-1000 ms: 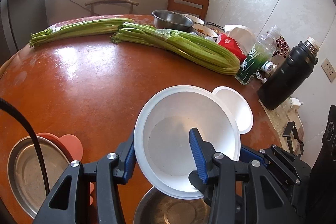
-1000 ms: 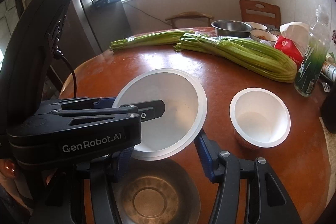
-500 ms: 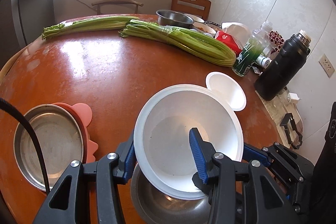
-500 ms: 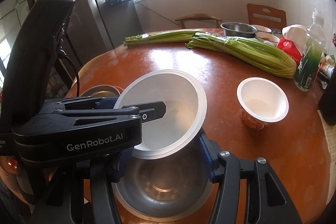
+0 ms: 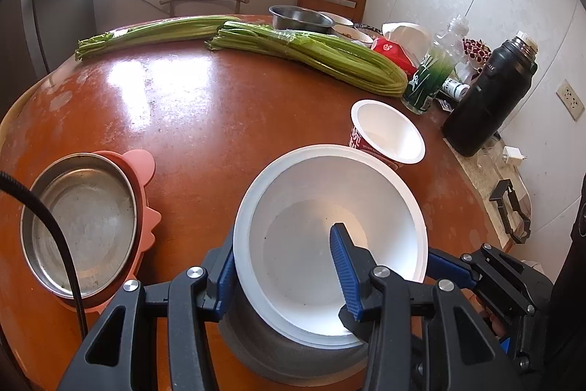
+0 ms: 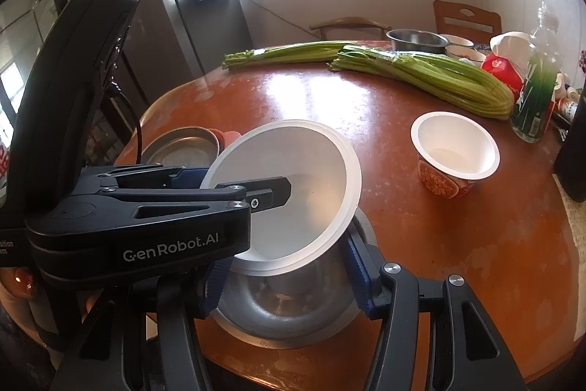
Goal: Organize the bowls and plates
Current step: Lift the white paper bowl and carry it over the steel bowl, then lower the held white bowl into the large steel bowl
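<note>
While my left tongs (image 5: pixel 285 273) pinch white bowl (image 5: pixel 329 237) wall, tilted above steel bowl (image 6: pixel 282 310) at near worktop (image 5: pixel 183 120) edge, my right tongs (image 6: pixel 289 277) clamp steel bowl.

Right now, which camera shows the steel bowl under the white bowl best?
The right wrist view: the steel bowl shows its rim and shiny inside between the right gripper fingers. In the left wrist view, the white bowl hides it except a grey sliver.
</note>
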The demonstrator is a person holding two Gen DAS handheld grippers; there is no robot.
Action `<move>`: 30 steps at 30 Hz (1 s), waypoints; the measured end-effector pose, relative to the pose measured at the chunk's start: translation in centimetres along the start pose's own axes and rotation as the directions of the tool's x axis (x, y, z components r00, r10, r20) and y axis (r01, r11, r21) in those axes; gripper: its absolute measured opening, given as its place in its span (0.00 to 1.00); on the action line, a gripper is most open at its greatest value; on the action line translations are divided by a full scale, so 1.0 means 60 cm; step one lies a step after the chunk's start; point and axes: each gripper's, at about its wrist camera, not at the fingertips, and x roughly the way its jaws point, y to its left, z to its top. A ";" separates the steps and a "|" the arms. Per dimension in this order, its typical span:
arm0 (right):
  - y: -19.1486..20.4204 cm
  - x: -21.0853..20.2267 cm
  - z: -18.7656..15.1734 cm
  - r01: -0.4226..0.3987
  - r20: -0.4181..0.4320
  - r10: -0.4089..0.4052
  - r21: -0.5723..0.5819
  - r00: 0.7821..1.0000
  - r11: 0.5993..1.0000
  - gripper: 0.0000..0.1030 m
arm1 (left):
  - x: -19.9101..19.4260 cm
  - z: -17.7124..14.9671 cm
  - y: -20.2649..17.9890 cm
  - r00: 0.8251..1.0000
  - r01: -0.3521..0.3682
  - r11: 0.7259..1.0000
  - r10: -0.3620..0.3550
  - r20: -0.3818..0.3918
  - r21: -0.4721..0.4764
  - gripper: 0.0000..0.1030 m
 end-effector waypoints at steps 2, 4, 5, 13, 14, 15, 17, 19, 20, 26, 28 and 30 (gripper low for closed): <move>-0.001 -0.001 -0.006 -0.002 -0.005 0.002 -0.005 1.000 1.000 0.58 | 0.001 -0.004 -0.003 1.000 -0.003 1.000 0.003 -0.005 0.002 0.45; -0.002 0.000 -0.009 -0.008 -0.015 0.008 -0.005 1.000 1.000 0.58 | 0.004 -0.010 -0.006 1.000 -0.008 1.000 0.008 -0.011 -0.001 0.45; -0.003 0.001 -0.011 -0.009 -0.021 0.008 -0.010 1.000 1.000 0.58 | 0.006 -0.013 -0.006 1.000 -0.009 1.000 0.009 -0.014 -0.003 0.45; -0.004 0.014 -0.025 -0.022 -0.066 0.021 -0.018 0.998 1.000 0.58 | 0.019 -0.034 -0.006 0.999 -0.024 1.000 0.024 -0.041 -0.015 0.45; -0.004 0.016 -0.027 -0.022 -0.071 0.021 -0.017 0.997 1.000 0.58 | 0.021 -0.036 -0.006 0.999 -0.025 1.000 0.024 -0.044 -0.014 0.45; -0.005 0.018 -0.028 -0.023 -0.077 0.022 -0.018 0.997 1.000 0.58 | 0.022 -0.038 -0.006 0.999 -0.025 1.000 0.025 -0.045 -0.012 0.45; -0.005 0.020 -0.031 -0.025 -0.082 0.024 -0.017 0.996 1.000 0.58 | 0.025 -0.040 -0.005 0.998 -0.029 0.999 0.028 -0.052 -0.015 0.45; -0.005 0.023 -0.033 -0.027 -0.091 0.026 -0.017 0.996 0.999 0.58 | 0.027 -0.041 -0.005 0.998 -0.034 0.999 0.033 -0.054 -0.014 0.45; -0.006 0.024 -0.034 -0.027 -0.094 0.025 -0.016 0.995 1.000 0.58 | 0.029 -0.041 -0.005 0.998 -0.034 0.999 0.033 -0.057 -0.015 0.45; -0.008 0.027 -0.035 -0.021 -0.105 0.020 -0.010 0.994 1.000 0.58 | 0.034 -0.045 -0.009 0.997 -0.037 0.999 0.036 -0.067 -0.005 0.45; -0.008 0.029 -0.035 -0.020 -0.109 0.019 -0.009 0.994 1.000 0.58 | 0.035 -0.045 -0.009 0.997 -0.040 0.999 0.039 -0.070 -0.003 0.45; -0.008 0.033 -0.036 -0.022 -0.118 0.022 -0.001 0.993 1.000 0.58 | 0.038 -0.046 -0.009 0.996 -0.043 0.999 0.042 -0.075 -0.001 0.45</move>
